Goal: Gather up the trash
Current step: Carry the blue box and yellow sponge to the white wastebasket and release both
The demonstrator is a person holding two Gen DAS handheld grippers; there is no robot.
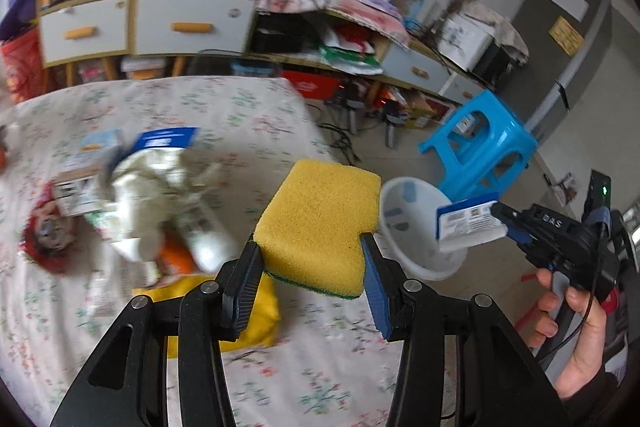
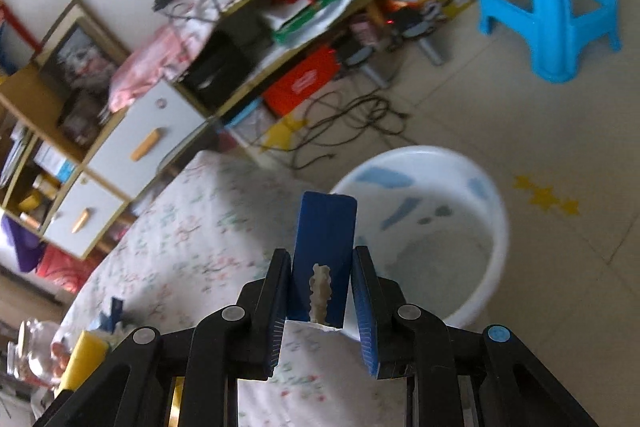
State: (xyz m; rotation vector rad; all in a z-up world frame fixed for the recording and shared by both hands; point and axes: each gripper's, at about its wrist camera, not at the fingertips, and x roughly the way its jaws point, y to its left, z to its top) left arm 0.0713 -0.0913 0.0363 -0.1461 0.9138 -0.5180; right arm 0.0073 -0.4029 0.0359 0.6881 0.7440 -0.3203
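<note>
My left gripper (image 1: 310,251) is shut on a yellow sponge (image 1: 320,223) with a green underside, held above the table's right edge. My right gripper (image 2: 322,259) is shut on a small blue and white box (image 2: 324,247); the box also shows in the left wrist view (image 1: 468,225), held over a white bin (image 1: 412,227) on the floor. The bin shows in the right wrist view (image 2: 472,227) just past the table edge. A heap of trash (image 1: 140,187) lies on the flowered tablecloth (image 1: 240,115): crumpled white wrapping, small boxes, a red item.
A blue plastic stool (image 1: 480,147) stands on the floor behind the bin. Cluttered shelves and drawers (image 1: 180,23) line the back wall, with cables (image 2: 352,119) on the floor. A yellow item (image 1: 256,319) lies on the table under my left gripper. A glass jar (image 2: 36,351) stands at the table's left.
</note>
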